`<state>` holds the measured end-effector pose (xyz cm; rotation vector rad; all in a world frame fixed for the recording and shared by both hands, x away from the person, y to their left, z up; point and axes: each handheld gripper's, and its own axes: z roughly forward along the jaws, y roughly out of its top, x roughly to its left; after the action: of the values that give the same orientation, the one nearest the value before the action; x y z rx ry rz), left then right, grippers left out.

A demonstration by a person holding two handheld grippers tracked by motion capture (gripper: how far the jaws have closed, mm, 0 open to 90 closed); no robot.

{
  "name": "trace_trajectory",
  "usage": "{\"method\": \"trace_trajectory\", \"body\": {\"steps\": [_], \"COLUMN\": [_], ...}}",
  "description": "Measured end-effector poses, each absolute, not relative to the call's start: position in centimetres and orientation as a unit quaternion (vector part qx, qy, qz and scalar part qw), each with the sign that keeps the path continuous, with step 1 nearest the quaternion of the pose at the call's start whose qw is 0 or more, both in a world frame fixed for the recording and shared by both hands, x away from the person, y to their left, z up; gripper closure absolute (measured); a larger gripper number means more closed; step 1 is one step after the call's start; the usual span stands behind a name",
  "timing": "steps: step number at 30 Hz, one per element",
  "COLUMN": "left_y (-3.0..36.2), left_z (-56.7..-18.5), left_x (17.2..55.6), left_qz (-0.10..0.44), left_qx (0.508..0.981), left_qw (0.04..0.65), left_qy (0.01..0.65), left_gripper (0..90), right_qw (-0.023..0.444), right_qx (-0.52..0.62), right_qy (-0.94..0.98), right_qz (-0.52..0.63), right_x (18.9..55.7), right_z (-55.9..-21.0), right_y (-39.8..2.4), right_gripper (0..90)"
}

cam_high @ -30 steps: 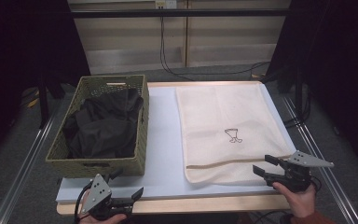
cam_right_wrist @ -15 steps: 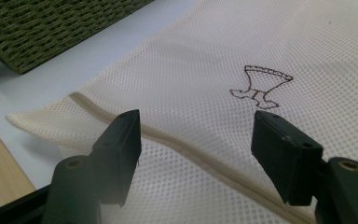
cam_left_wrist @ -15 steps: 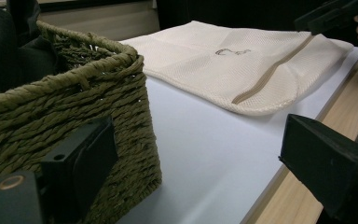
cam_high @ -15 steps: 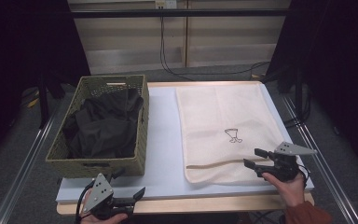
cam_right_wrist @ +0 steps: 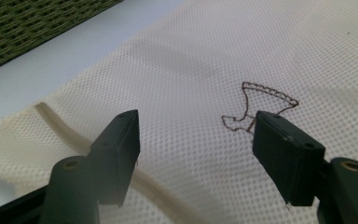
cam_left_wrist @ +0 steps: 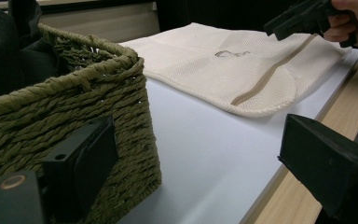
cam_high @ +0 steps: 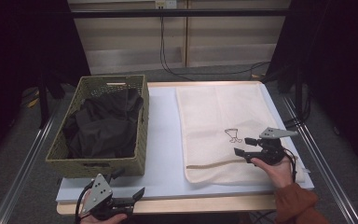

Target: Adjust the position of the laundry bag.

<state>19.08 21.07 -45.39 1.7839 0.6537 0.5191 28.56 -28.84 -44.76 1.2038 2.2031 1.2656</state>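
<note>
A cream mesh laundry bag point(cam_high: 221, 130) lies flat on the right half of the tabletop point(cam_high: 163, 140), its zipper band running along the near edge and a small dark embroidered mark point(cam_right_wrist: 256, 109) near its middle. The right gripper point(cam_high: 243, 146) hovers just above the near right part of the bag, close to that mark, held by a hand in a rust-coloured sleeve point(cam_high: 296, 203); its jaws stand released, wide apart, with only the mesh below them and nothing pinched between. In the right gripper view the mark sits just beside the right jaw and the zipper band point(cam_right_wrist: 74, 135) curves past under the left one. The left gripper point(cam_high: 130, 184) rests at the near left edge of the tabletop, just beside the near wall of a woven olive basket point(cam_high: 98, 163); its jaws are likewise released and hold nothing. The basket stands on the left side of the tabletop, well apart from the bag, and is loaded with dark clothing point(cam_high: 105, 123) that rumples up to its rim. In the left gripper view the basket's corner sits close by the left jaw.
</note>
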Motion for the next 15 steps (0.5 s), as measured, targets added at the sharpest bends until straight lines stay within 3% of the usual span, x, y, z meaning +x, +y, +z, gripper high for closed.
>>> {"method": "trace_trajectory", "body": {"steps": [15], "left_y": [21.1], "left_z": [-45.3], "left_x": [19.0], "left_qz": [0.22], "left_qx": [0.753], "left_qw": [0.554], "left_qy": [0.278], "left_gripper": [10.2], "right_qw": [0.147], "right_qx": [0.434], "right_qy": [0.799], "right_qz": [0.389], "right_x": [34.5], "right_z": [-46.2], "right_y": [-27.2], "right_gripper": [30.1]}}
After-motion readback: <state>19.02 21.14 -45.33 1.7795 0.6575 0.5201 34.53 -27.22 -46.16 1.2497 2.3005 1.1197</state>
